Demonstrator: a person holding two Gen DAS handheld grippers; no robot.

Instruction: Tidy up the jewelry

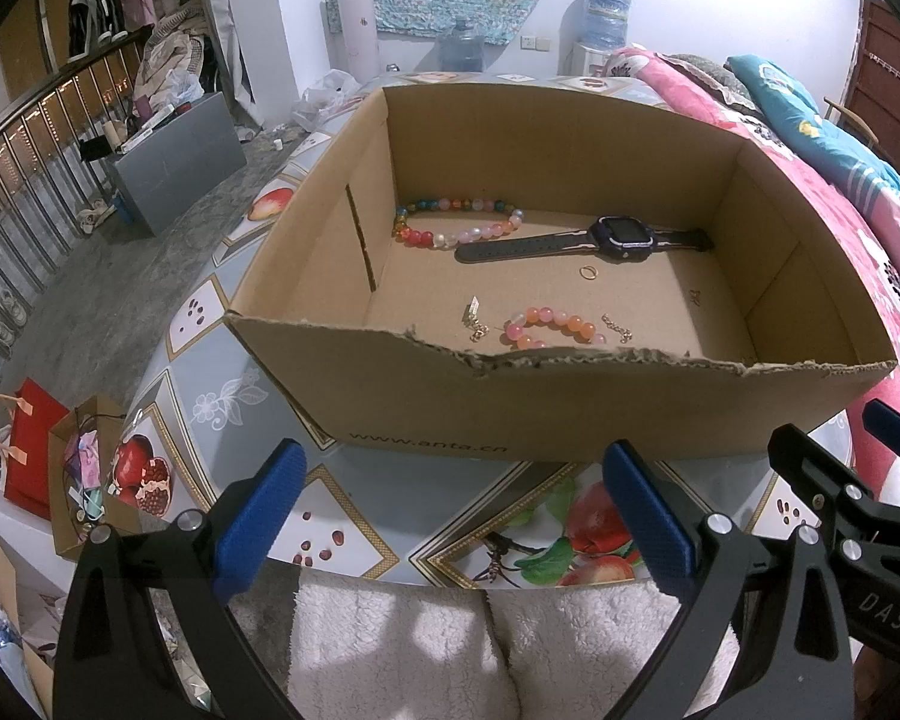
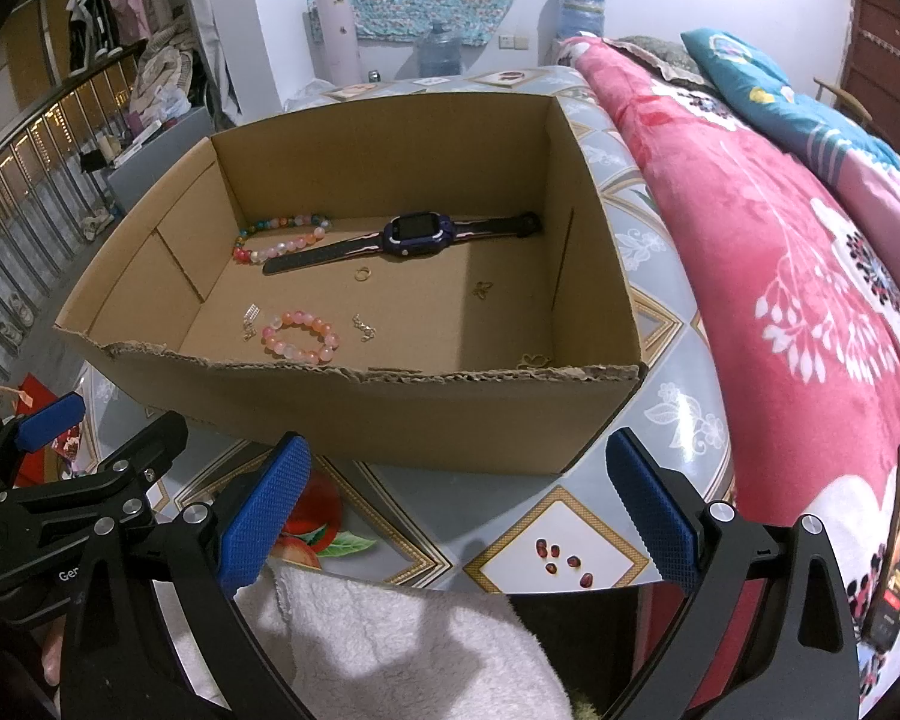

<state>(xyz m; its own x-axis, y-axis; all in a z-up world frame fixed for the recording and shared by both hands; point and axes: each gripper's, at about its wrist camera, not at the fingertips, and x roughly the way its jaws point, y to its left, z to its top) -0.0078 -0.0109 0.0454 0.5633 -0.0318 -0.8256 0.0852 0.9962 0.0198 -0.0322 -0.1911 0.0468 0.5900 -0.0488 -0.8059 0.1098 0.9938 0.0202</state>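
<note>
— In the box point(image 1: 570, 408) on the bench point(image 1: 354, 498): watch point(image 1: 621, 237), two bead bracelets point(image 1: 450, 222), a ring point(image 1: 588, 272).
— And the grippers?
— Left gripper point(image 1: 450, 516) and right gripper point(image 2: 456, 510) both empty before it, jaws apart.

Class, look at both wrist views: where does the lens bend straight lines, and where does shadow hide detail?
Left wrist view: fisheye bows the cardboard box front wall, and corners go black. Right wrist view: the box's walls curve too; the watch stays sharp, and shadow under the table edge hides detail.

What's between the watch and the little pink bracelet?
A small gold ring lies between the watch and pink bracelet, seen in both views.
</note>
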